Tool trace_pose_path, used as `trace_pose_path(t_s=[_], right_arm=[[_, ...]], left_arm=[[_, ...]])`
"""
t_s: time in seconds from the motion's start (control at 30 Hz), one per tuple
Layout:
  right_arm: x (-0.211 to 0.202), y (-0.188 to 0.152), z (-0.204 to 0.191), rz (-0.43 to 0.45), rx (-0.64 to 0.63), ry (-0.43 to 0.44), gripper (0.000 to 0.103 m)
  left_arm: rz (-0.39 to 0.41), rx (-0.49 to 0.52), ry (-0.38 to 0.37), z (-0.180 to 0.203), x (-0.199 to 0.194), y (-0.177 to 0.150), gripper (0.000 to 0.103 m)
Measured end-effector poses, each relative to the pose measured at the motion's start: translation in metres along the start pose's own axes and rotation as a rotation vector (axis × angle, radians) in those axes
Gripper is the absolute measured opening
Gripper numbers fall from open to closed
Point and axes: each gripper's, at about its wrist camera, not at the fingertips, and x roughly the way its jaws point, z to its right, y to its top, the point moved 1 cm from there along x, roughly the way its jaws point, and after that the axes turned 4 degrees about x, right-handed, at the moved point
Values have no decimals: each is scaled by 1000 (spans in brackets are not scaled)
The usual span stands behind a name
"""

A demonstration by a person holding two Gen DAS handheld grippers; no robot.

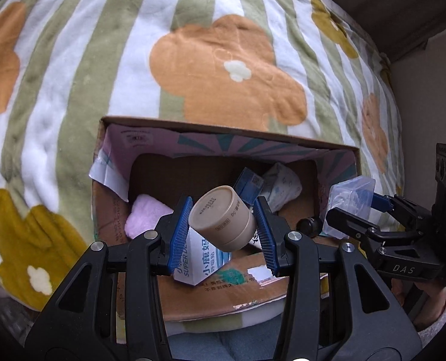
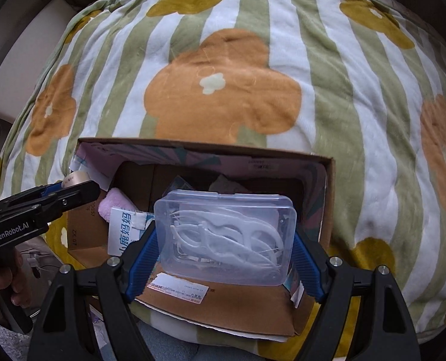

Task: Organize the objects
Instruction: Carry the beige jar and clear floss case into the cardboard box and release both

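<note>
We've got the light, stiff tub (image 1: 221, 218) pinched across its sides in the left claw (image 1: 223, 231), the right claw (image 2: 223, 251) clamping the slick, brittle case (image 2: 224, 240), both above the box (image 1: 223, 134).

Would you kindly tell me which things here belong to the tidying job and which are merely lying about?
Part of the job:
- beige round tub, clamped in the left gripper
- clear plastic case of white picks, clamped in the right gripper
- cardboard box below, holding a pink cloth and a white carton

Just there:
- flowered blanket
</note>
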Motion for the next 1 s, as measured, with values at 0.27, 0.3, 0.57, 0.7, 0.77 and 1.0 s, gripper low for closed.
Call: trace_pose_path(t_s=[0.27, 0.3, 0.57, 0.7, 0.77, 1.0], right_arm=[[21, -14, 1, -27, -3, -2, 78], [22, -14, 0, -27, -3, -3, 78], [28, -12, 0, -45, 15, -8, 78], [32, -12, 3, -54, 16, -2, 85], [33, -14, 3, -63, 15, 7, 102], [29, -18, 4, -39, 29, -6, 102]], left_arm=[[-24, 13, 20, -1, 18, -9, 39], [-22, 19, 26, 0, 18, -8, 39], [-10, 88, 113, 9, 13, 0, 79], [16, 103, 130, 10, 10, 1, 103], [12, 98, 129, 8, 10, 3, 103], [11, 94, 126, 5, 8, 3, 103]])
